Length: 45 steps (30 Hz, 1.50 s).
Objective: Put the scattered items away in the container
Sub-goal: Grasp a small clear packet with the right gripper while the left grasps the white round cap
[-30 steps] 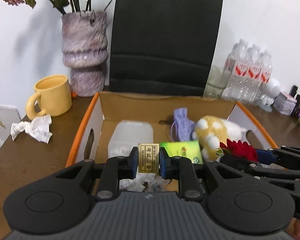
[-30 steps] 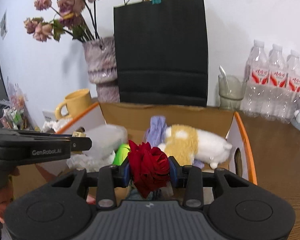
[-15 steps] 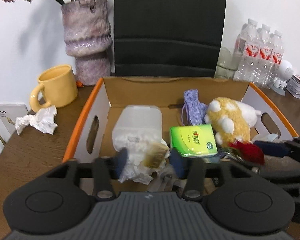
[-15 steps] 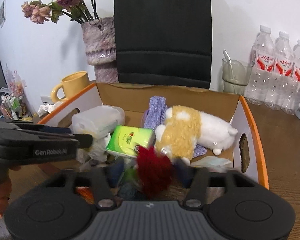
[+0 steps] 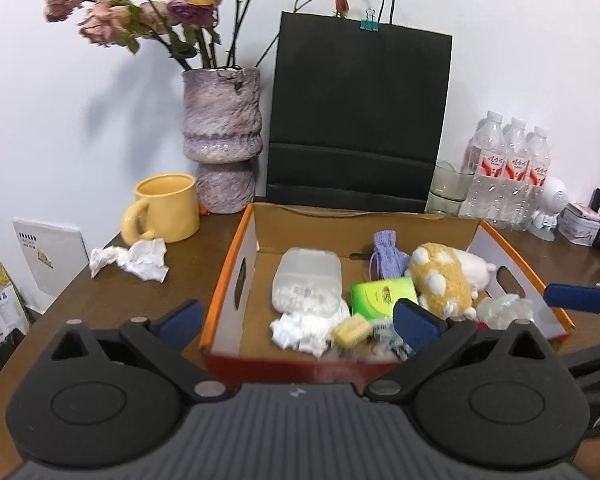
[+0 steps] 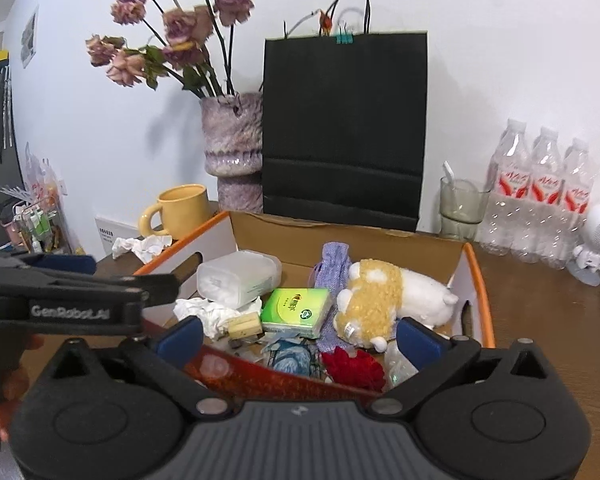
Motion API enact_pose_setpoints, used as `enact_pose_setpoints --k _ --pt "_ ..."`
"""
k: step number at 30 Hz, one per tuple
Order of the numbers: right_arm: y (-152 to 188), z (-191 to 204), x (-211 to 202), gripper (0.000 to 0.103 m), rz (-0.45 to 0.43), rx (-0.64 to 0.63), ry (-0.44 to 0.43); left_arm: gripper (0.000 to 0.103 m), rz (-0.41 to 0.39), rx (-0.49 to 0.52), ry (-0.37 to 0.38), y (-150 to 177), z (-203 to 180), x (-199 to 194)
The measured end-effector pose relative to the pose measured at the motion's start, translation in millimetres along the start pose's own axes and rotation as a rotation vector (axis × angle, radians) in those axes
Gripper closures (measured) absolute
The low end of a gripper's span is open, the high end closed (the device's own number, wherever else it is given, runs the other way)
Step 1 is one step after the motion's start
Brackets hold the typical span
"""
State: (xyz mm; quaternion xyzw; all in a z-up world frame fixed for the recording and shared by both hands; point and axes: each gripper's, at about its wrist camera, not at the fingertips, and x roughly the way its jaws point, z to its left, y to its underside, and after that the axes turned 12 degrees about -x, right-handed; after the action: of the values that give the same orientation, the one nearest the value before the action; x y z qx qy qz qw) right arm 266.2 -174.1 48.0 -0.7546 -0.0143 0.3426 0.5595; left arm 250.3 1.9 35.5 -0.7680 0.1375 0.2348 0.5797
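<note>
Both claws, left gripper [image 5: 296,316] and right gripper [image 6: 300,334], just opened wide, empty. Crumpled tissue [image 5: 134,258] near desk's left edge: light, soft; pinch its middle for box [image 5: 228,280].

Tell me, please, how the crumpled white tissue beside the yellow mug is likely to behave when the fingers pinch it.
The crumpled tissue looks thin and loosely wadded, so it will probably squash flat and feel nearly weightless. Its creased folds suggest it is floppy and may trail or partly unfold when lifted. It lies on the table beside the yellow mug, so a sideways push would likely slide it.
</note>
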Motion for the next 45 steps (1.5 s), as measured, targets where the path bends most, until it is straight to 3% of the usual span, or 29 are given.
enact_pose_setpoints --k 12,21,27,29,35,42,44,45 --pt "34 18 -39 0.0 0.027 0.014 0.029 0.0 0.035 -0.08 0.006 34 49 -36" --pt "68 31 -41 0.001 0.094 0.016 0.02 0.0 0.06 -0.055 0.001 57 60 -39" --pt "76 31 -28 0.014 0.138 0.033 0.014 0.0 0.084 -0.038 0.002 63 60 -28" --pt "73 31 -21 0.025 0.14 0.041 0.004 0.0 0.086 -0.034 0.0 63 60 -24" --pt "63 37 11 0.046 0.169 0.093 -0.02 0.0 0.095 -0.043 0.007 62 63 -11" --pt "52 48 50 0.072 0.221 0.099 0.026 0.001 0.095 -0.027 -0.001 62 71 -1" --pt "53 53 53 0.086 0.224 0.057 0.048 0.001 0.096 -0.017 0.004 62 71 1" --pt "54 54 52 0.086 0.221 0.05 0.051 0.001 0.1 -0.012 0.011 61 70 2"
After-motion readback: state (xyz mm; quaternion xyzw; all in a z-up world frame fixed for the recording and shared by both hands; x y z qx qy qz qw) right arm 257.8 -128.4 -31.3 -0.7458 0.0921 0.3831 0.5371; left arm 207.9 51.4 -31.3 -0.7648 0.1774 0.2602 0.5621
